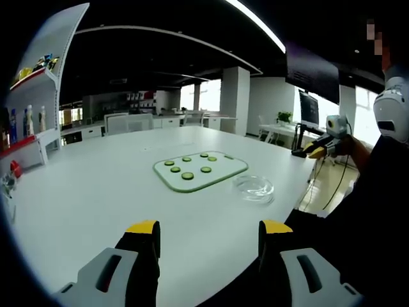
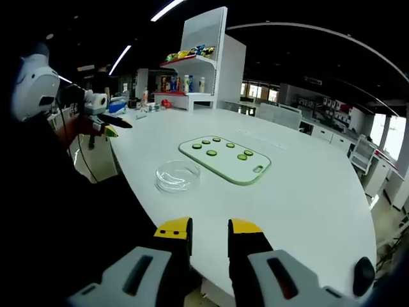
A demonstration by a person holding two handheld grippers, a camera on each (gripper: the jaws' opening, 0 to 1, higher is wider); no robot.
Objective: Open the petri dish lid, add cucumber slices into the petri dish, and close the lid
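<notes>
Seen near the white table's point(image 1: 96, 198) edge: clear round petri dish point(image 1: 254, 188), lid on, lying flat, no long axis to speak of. Just beside it, cucumber slices point(image 1: 187, 175) scattered on a green-rimmed cutting board point(image 1: 223, 171). Left gripper point(image 1: 208, 233) parted wide; right gripper point(image 2: 209, 231) narrowly apart, both empty.

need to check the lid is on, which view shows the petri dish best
The right gripper view: the petri dish sits nearer and larger there, its rim clear against the table. The left gripper view shows it smaller and fainter, beside the cutting board.
</notes>
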